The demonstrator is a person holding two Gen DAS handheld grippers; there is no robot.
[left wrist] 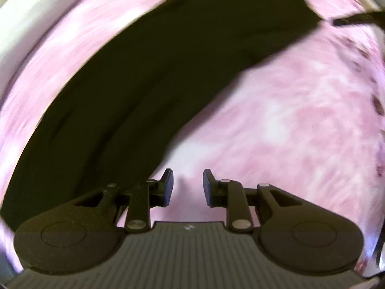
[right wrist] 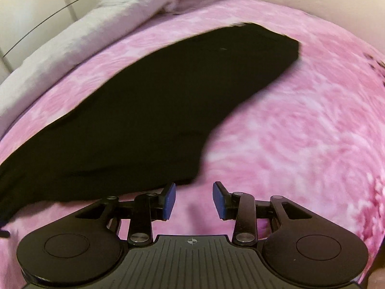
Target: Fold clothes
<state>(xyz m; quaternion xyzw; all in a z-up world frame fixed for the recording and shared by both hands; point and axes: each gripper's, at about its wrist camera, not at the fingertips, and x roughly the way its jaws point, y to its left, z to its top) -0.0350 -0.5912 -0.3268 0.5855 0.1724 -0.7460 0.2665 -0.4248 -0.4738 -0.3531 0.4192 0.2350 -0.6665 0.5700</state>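
The black garment (right wrist: 168,110) lies as a long folded strip on the pink blanket (right wrist: 300,132), both the left gripper (left wrist: 187,187) and right gripper (right wrist: 193,201) apart and empty, so further folds likely remain.

The left tool (left wrist: 188,187), jaws apart and empty, hangs over a pink blanket (left wrist: 288,125) beside a black garment (left wrist: 149,77).

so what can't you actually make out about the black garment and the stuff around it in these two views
- Black garment: its kind, sleeves or legs; too dark and flat in both views, and its lower left end is cut off by the right wrist frame edge.
- Garment folds: lost to blur in the left wrist view.
- Pink blanket: pattern smeared in the left wrist view.
- Thin dark thing: at the left wrist view's upper right edge, unidentifiable.
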